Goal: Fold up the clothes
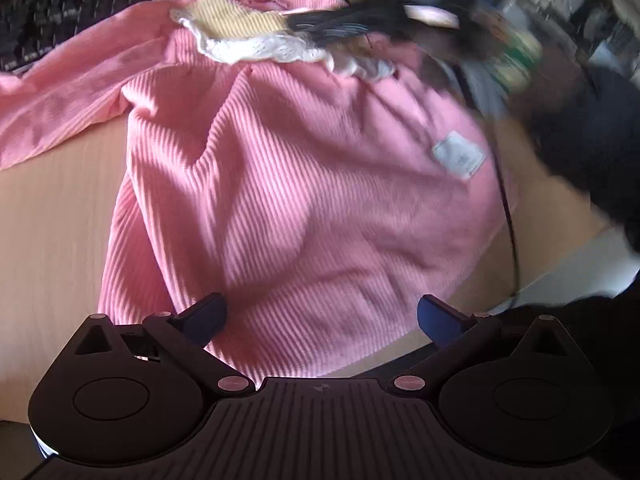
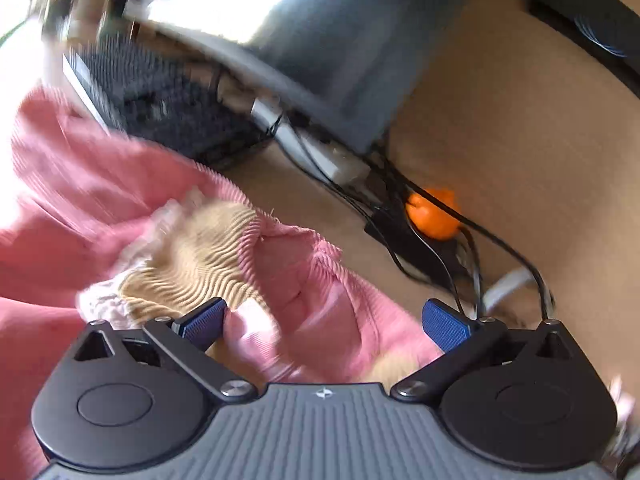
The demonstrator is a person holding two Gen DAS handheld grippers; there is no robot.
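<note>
Across the wooden table [image 1: 52, 216] a pink ribbed sweater [image 1: 288, 184] lies spread, its cream collar [image 1: 256, 46] toward twelve o'clock and one sleeve reaching out to nine o'clock. Over the hem, the left claw [image 1: 322, 316] hangs with fingers apart, gripping nothing. At the neckline the right claw [image 2: 325, 322] is likewise spread wide, with an orange [image 2: 434, 216] among cables at two o'clock.

The left gripper [image 1: 322, 316] has a black ribbed body, two round housings, angled black link arms with pinkish round screw heads and dark blue finger pads [image 1: 438, 320]. The right gripper [image 2: 325, 320] looks alike: grey ribbed body, silver screws, textured blue pads [image 2: 446, 326].
</note>
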